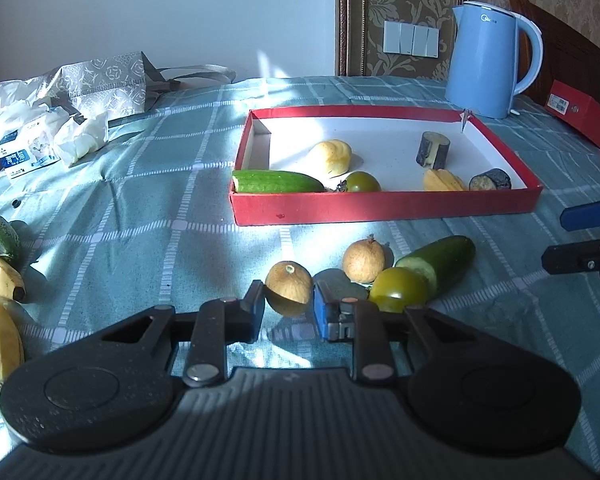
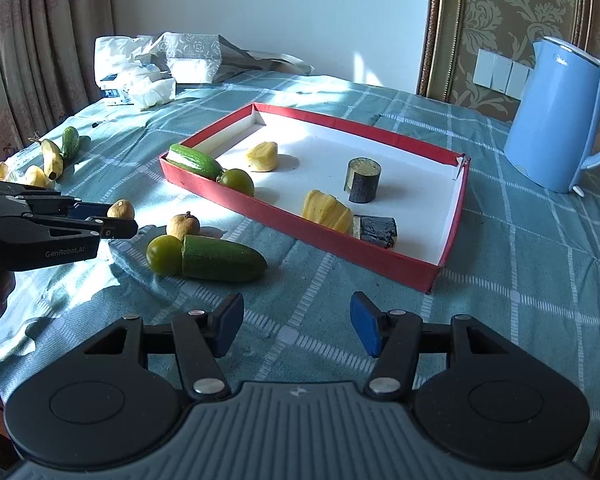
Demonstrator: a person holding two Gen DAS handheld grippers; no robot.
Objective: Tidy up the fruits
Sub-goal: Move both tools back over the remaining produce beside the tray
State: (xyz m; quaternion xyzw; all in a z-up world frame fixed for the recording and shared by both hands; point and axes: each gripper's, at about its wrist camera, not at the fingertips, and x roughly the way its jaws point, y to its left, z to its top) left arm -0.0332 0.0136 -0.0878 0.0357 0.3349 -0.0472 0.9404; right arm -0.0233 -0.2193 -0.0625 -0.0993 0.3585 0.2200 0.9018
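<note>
My left gripper [image 1: 289,306] is shut on a small brown round fruit [image 1: 289,288], which rests low over the checked cloth; the right wrist view shows the same left gripper [image 2: 120,220] and fruit [image 2: 121,210]. Beside it lie a second brown fruit [image 1: 364,260], a green round fruit [image 1: 398,290] and a cut cucumber [image 1: 440,260]. The red tray [image 1: 380,204] behind them holds a cucumber piece, a green fruit, yellow pieces and dark chunks. My right gripper [image 2: 296,328] is open and empty, over bare cloth before the tray [image 2: 300,220].
A blue kettle [image 1: 484,64] stands behind the tray's right corner, with a red box [image 1: 580,116] beyond it. Bananas [image 1: 0,272] and a small cucumber [image 1: 0,234] lie at the left edge. A tissue pack [image 1: 32,148] and a patterned bag [image 1: 104,84] sit at the back left.
</note>
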